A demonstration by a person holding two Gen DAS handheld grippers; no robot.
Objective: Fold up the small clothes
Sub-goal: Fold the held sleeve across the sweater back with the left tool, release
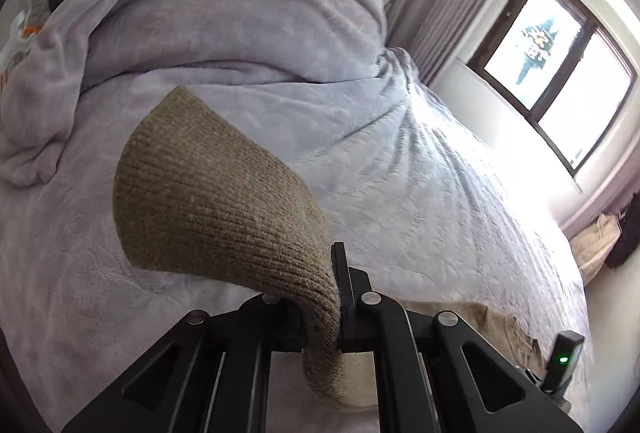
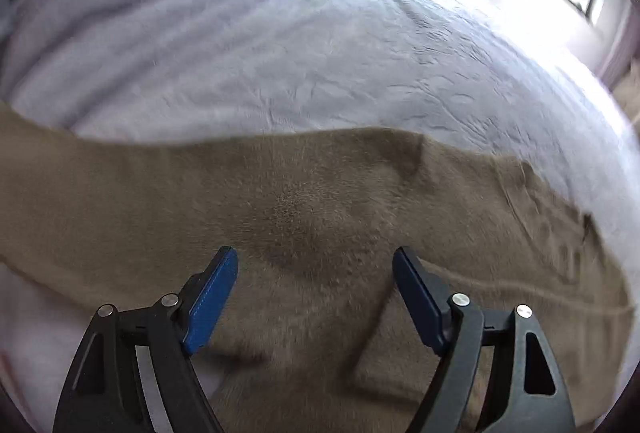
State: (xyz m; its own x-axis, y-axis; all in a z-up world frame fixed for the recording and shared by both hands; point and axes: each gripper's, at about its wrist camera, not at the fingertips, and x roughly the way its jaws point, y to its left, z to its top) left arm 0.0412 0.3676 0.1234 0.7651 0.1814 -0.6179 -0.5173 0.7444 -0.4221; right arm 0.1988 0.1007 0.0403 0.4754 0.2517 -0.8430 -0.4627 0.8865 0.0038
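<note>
A tan knitted garment (image 1: 208, 201) is clamped in my left gripper (image 1: 340, 297), which is shut on its ribbed end and holds it lifted above the bed. The rest of the garment trails down to the bed at the lower right (image 1: 500, 329). In the right wrist view the same tan garment (image 2: 320, 201) lies spread across the pale bedspread. My right gripper (image 2: 316, 265) is open just above it, its blue pads (image 2: 212, 297) wide apart and holding nothing.
The pale quilted bedspread (image 1: 400, 153) covers the bed. A bunched lilac blanket (image 1: 224, 17) lies at the far end. A window (image 1: 552, 69) with curtains is at the right, and the bed edge with bags on the floor (image 1: 592, 245) lies below it.
</note>
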